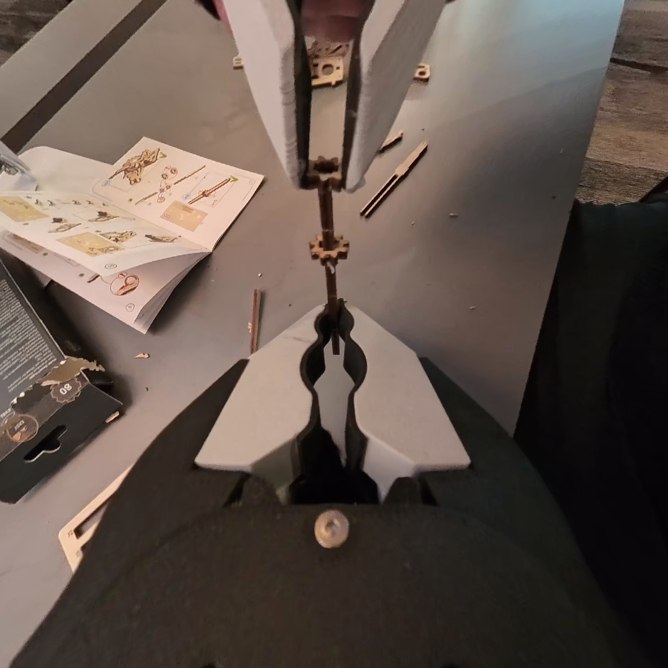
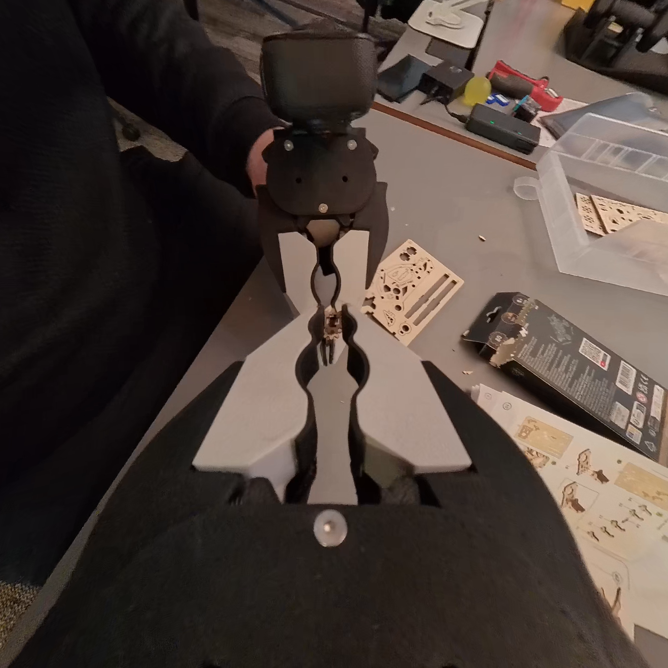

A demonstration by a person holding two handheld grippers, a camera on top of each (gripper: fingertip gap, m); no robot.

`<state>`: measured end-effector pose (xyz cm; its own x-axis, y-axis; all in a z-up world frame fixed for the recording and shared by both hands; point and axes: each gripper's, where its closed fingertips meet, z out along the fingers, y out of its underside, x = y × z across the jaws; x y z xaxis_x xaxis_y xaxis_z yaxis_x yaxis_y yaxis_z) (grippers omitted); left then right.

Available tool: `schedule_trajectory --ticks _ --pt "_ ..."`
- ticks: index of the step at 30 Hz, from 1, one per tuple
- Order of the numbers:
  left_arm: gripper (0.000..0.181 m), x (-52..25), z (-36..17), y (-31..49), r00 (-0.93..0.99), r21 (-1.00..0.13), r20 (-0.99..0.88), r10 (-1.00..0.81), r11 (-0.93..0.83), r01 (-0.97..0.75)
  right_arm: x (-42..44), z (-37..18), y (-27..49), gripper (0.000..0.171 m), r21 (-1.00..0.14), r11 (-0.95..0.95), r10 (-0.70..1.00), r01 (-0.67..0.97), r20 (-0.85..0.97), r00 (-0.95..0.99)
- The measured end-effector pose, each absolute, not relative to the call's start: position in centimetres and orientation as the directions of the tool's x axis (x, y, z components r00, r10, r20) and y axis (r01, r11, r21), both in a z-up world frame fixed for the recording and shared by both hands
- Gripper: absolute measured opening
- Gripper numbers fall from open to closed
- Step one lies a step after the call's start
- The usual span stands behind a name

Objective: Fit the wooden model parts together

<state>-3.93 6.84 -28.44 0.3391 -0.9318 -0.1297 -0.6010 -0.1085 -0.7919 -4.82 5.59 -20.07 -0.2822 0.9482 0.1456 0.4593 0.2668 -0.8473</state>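
Note:
A thin wooden axle carries a small wooden gear at its middle. My left gripper is shut on the axle's near end. My right gripper comes in from the top of the left wrist view, tip to tip with the left one, and is shut on a second small gear at the axle's far end. In the right wrist view my right gripper pinches that gear and axle end, with the left gripper facing it. The assembly is held above the grey table.
An open instruction booklet and a black torn box lie at the left. Loose wooden sticks lie on the table. A punched wooden sheet, a clear plastic box and a person's dark sleeve are in the right wrist view.

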Motion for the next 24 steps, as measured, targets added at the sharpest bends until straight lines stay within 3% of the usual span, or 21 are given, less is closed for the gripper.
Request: schedule_trajectory --ticks 1,24 --pt "0.001 -3.8 -28.3 6.8 0.332 -0.796 -0.135 -0.933 -0.098 -0.598 -4.8 -20.0 5.4 0.007 -0.848 0.271 0.944 0.455 0.142 -0.298" --pt "0.001 -3.2 -27.6 6.0 0.282 -0.802 -0.188 -0.941 -0.019 -0.598 -4.4 -19.2 4.2 0.006 -0.862 0.299 0.914 0.409 0.136 -0.382"
